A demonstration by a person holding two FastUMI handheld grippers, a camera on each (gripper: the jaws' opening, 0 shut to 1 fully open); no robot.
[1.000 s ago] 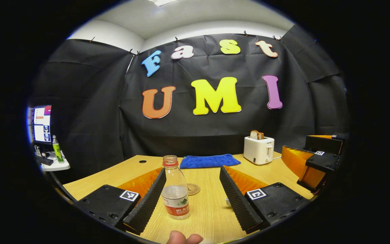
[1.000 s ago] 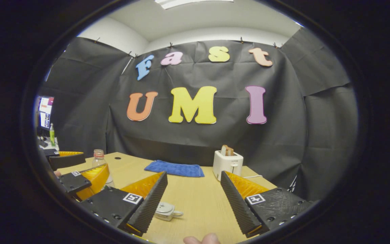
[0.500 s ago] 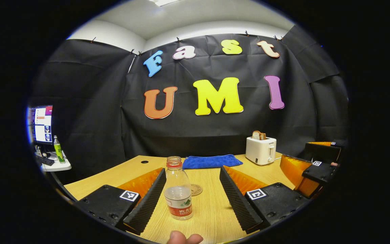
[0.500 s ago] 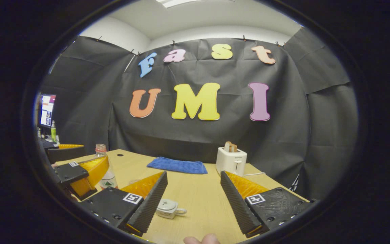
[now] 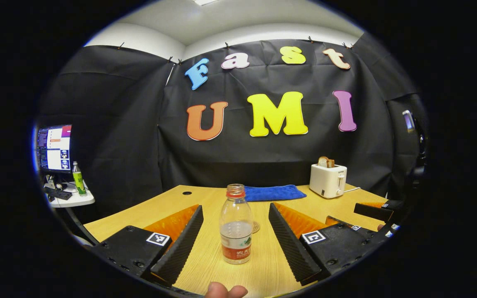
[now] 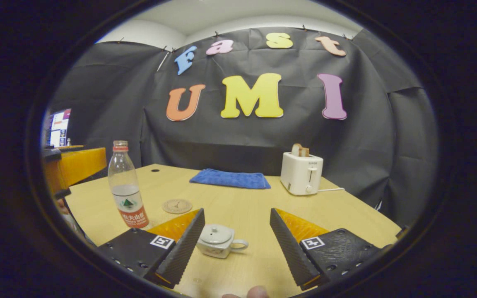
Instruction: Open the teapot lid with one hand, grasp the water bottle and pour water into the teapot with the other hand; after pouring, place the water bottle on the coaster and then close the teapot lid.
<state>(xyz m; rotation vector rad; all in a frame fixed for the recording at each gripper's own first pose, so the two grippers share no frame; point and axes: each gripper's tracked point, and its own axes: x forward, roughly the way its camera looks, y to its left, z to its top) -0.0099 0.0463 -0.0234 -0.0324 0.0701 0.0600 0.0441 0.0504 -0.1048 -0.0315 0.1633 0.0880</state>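
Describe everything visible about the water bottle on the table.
The water bottle is clear plastic with a red neck ring and no cap showing, and a white and red label around its lower body. It looks roughly one third full. It stands upright on the wooden table, between the left gripper's open fingers, which do not touch it. The round coaster lies just behind it, apart from it.

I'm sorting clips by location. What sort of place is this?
Probably a staged recording booth, not a home kitchen: black cloth wall behind a light wooden table, household props such as a white toaster, and a computer monitor on a side desk.
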